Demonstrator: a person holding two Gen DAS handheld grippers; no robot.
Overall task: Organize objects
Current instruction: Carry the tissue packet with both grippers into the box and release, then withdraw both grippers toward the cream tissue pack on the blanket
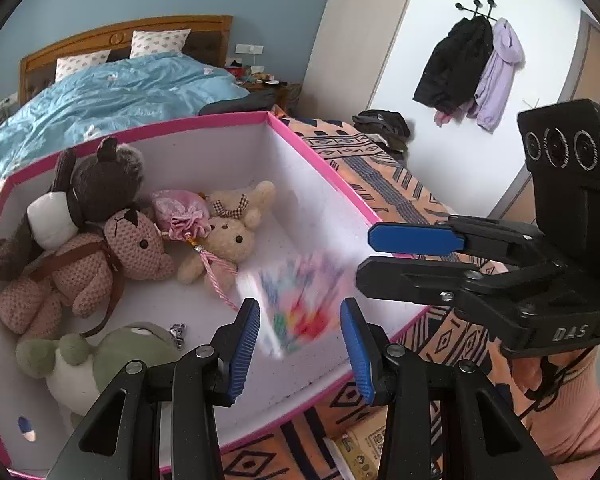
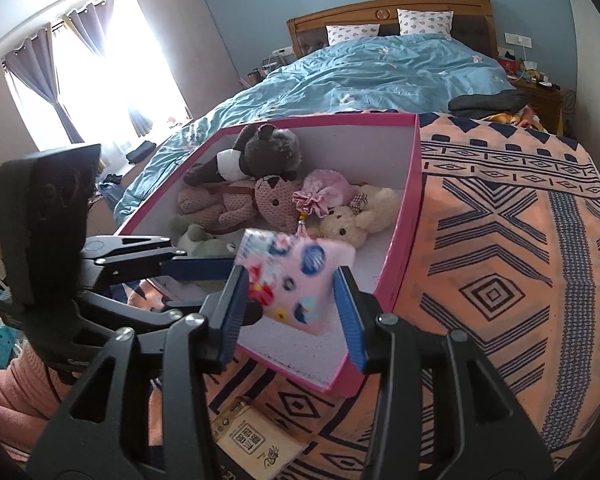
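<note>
I see the pink patterned pouch (image 2: 296, 284) tilted, long axis slanting down-right, over the pink box (image 2: 414, 200), between my right gripper (image 2: 292, 308) fingers, apparently untouched; both tongs spread, left gripper (image 1: 300, 344) empty.

Black left gripper (image 1: 300, 344), right gripper (image 2: 292, 312): blue ribbed jaws, silver screws, pink sleeves.
</note>
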